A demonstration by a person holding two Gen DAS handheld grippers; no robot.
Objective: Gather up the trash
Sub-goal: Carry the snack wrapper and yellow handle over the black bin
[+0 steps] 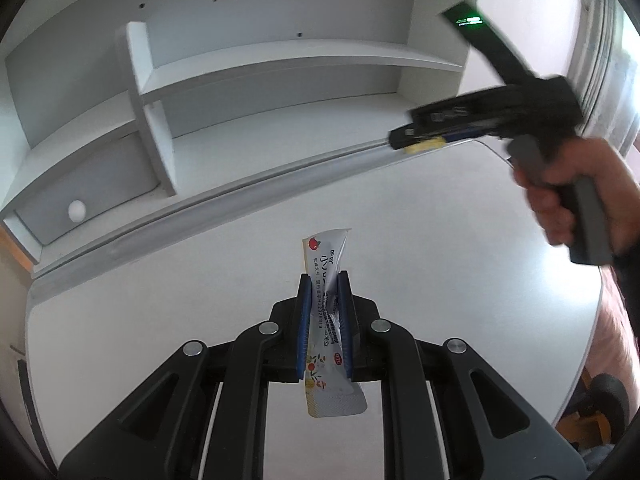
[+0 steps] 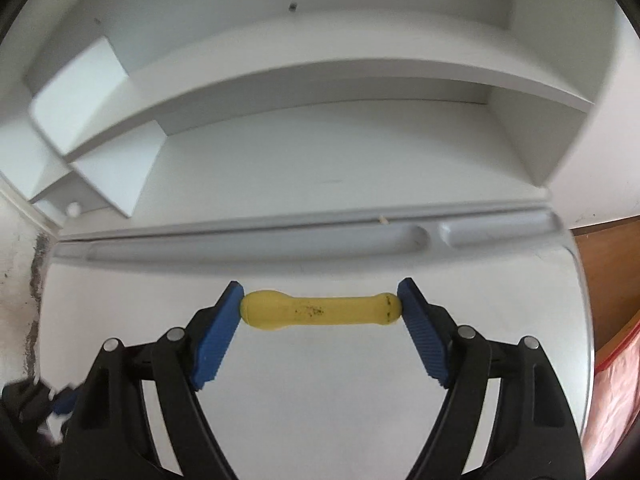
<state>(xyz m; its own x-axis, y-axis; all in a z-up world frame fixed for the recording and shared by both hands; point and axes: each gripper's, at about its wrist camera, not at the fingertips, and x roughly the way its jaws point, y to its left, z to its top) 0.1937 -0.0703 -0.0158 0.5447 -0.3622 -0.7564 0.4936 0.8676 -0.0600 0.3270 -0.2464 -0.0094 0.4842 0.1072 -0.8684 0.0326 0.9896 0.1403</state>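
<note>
The left gripper (image 1: 325, 312) is clamping a printed sachet (image 1: 324, 320) between its blue pads, jaws nearly together. The sachet's long axis is running from six to twelve o'clock along the fingers, its top poking out above the tips and its foot hanging below them over the white desk (image 1: 200, 248).

The right gripper (image 2: 321, 304) is pinching a yellow peanut-shaped piece (image 2: 320, 311) end to end, jaws standing wide. Its long axis is lying from nine to three o'clock, straight across the fingers, a pad (image 2: 218, 340) touching each end.

In the left wrist view the right hand (image 1: 560, 192) is sitting at two o'clock, well apart from the sachet. No bin is showing, so where either piece goes cannot be told.
</note>
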